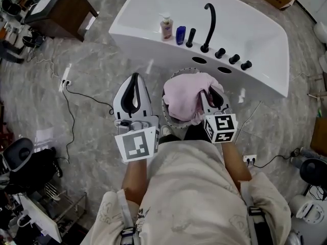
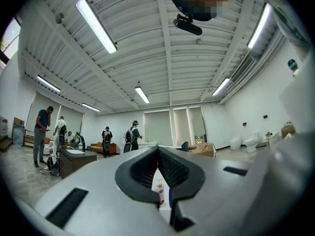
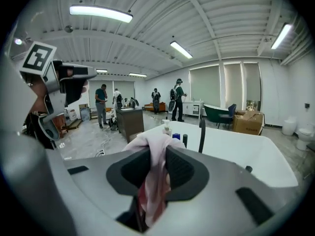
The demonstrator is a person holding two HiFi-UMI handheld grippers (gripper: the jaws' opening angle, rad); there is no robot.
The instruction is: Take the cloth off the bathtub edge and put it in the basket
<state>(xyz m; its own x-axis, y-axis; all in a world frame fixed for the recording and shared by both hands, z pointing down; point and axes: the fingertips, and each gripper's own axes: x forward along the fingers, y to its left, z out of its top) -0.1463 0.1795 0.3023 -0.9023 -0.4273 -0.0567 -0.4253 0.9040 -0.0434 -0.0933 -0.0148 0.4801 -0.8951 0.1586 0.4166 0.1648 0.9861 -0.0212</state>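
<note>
A pink cloth (image 1: pixel 187 98) is bunched over the round wire basket (image 1: pixel 168 115) that stands on the floor just in front of the white bathtub (image 1: pixel 255 29). My right gripper (image 1: pixel 210 97) is shut on the cloth; in the right gripper view the pink fabric (image 3: pixel 153 181) hangs pinched between the jaws and spills over their tips. My left gripper (image 1: pixel 133 89) hovers to the left of the basket with its jaws together and nothing between them. In the left gripper view its pads (image 2: pixel 173 171) meet at the tips.
On the tub's rim stand a pump bottle (image 1: pixel 166 27), a blue bottle (image 1: pixel 180 34) and a black tap (image 1: pixel 209 24) with knobs. A dark wooden cabinet (image 1: pixel 61 11) stands at far left. Cables and a socket (image 1: pixel 65 80) lie on the marble floor. Several people stand far off.
</note>
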